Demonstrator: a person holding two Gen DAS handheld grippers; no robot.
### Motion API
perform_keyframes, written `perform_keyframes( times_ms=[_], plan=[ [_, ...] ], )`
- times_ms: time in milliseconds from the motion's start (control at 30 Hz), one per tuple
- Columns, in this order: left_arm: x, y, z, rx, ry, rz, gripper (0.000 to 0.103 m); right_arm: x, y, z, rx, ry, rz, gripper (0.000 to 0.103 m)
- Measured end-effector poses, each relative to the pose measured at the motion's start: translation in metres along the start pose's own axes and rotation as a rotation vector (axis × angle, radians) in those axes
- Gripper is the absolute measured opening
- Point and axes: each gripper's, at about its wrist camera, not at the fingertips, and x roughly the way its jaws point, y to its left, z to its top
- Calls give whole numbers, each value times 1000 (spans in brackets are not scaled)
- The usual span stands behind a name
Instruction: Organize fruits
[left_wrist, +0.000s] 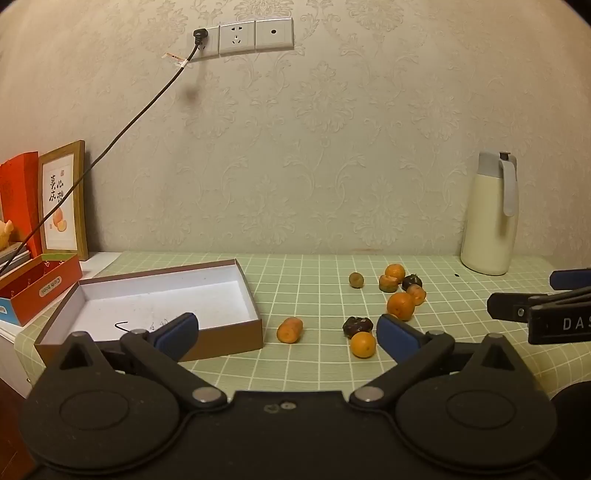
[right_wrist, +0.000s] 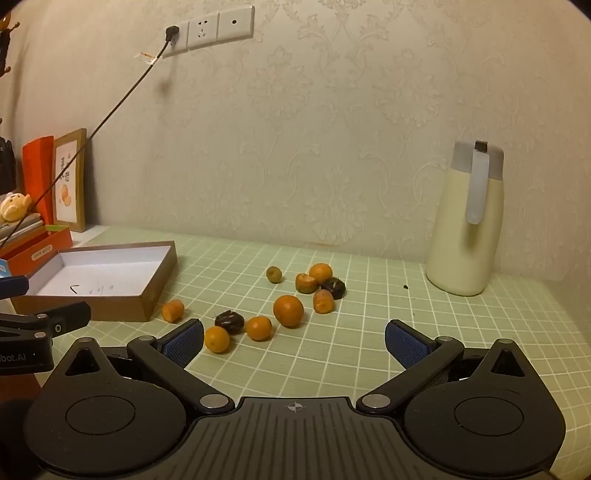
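You are holding both grippers low over the near edge of the tabletop (right_wrist: 332, 369), tipped slightly down. Your left gripper (left_wrist: 287, 332) is spreading its fingers (left_wrist: 176, 334) wide, grasping nothing; your right gripper (right_wrist: 294, 341) is likewise standing released, with only bare green grid between its pads.

Just past your fingers the fruits are lying loose on the tabletop. In the right wrist view, two small oranges (right_wrist: 217, 339) are sitting close to the left finger, with a dark fruit (right_wrist: 229, 321) touching them from behind. A short orange piece (right_wrist: 173, 310) is lying alone just beside the box (right_wrist: 147, 295). A larger orange (right_wrist: 288, 311) is resting a little farther out. Behind it, a cluster of four (right_wrist: 321, 284) is huddling together, three orange and one dark, and a small greenish fruit (right_wrist: 273, 274) is sitting apart to their left.

The box is lying open at the left, white inside, holding no fruit. A cream jug (right_wrist: 465, 229) is standing at the far right near the wall. At the far left, a picture frame (right_wrist: 70, 181) is leaning against the wall, and a black cable (right_wrist: 122, 99) is running up to a socket (right_wrist: 201, 31).
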Motion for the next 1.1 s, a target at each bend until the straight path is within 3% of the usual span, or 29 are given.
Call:
perform_keyframes(
  times_ms=[1100],
  plan=[
    [0,2,-3,-11,-9,0,97,0,-2,-1,-7,-5,-2,103]
  ],
)
